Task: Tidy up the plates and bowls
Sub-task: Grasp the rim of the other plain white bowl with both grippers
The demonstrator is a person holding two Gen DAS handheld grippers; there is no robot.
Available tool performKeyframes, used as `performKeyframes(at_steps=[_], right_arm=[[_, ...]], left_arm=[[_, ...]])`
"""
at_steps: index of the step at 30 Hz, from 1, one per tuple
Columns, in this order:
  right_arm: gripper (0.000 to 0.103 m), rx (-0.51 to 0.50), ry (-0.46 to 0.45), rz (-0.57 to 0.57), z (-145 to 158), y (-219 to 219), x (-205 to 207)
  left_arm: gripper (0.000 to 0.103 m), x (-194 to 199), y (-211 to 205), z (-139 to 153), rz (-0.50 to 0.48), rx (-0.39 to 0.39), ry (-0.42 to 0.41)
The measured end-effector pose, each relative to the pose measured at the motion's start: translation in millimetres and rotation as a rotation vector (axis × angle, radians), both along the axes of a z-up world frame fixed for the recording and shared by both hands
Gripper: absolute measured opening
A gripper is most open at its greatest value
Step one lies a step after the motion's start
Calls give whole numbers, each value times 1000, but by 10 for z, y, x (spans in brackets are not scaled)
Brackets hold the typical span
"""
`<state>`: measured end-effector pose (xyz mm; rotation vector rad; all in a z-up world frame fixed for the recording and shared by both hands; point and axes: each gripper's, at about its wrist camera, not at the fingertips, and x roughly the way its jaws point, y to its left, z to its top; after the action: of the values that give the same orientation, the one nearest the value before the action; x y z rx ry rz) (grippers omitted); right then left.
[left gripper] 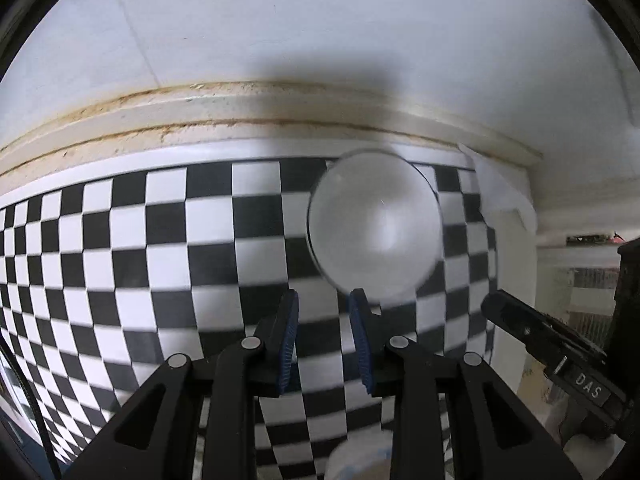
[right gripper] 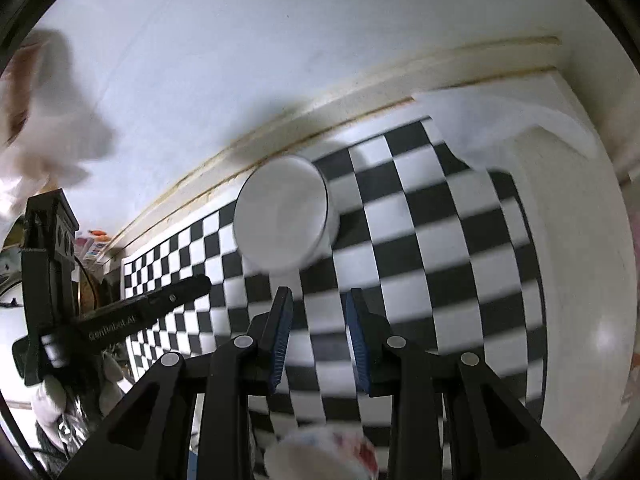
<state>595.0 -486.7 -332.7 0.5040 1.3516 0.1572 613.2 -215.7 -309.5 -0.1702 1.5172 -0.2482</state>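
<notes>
A white round ceramic bowl [left gripper: 374, 226] [right gripper: 282, 214] sits on the black-and-white checkered worktop [left gripper: 160, 240] [right gripper: 440, 240], far side, near the wall. The left gripper [left gripper: 324, 304] and right gripper [right gripper: 318, 300] hover just before it, both narrowly parted, holding nothing.

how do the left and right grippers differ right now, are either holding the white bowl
The left gripper has one finger overlapping the near rim of the white bowl; the right gripper sits short of it, checkered mat showing between. The left gripper meets the bowl off-centre, the right gripper aims to its side. Both are open, with blue pads, holding nothing.
</notes>
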Motion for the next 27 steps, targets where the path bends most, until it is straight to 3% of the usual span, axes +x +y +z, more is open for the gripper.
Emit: performKeyframes(at_steps=[5,12,14,18,27], right_arm=[[31,4,67,12,-381,40,459],[31,9,126,43,-731,119,787],[25,-4,131,52,-785,149,838],[15,-41,124,73,-808,200,880],[13,-48,106,79,-694,265,731]], left_arm=[[24,245,-45,-287,-4,13,45],[24,417,-88,-584,-25,12,78],[23,430,-106,-596,-33,-5,62],[21,409,-191,-558,-69,2,36],[21,259,-199,-396,-83,28,7]])
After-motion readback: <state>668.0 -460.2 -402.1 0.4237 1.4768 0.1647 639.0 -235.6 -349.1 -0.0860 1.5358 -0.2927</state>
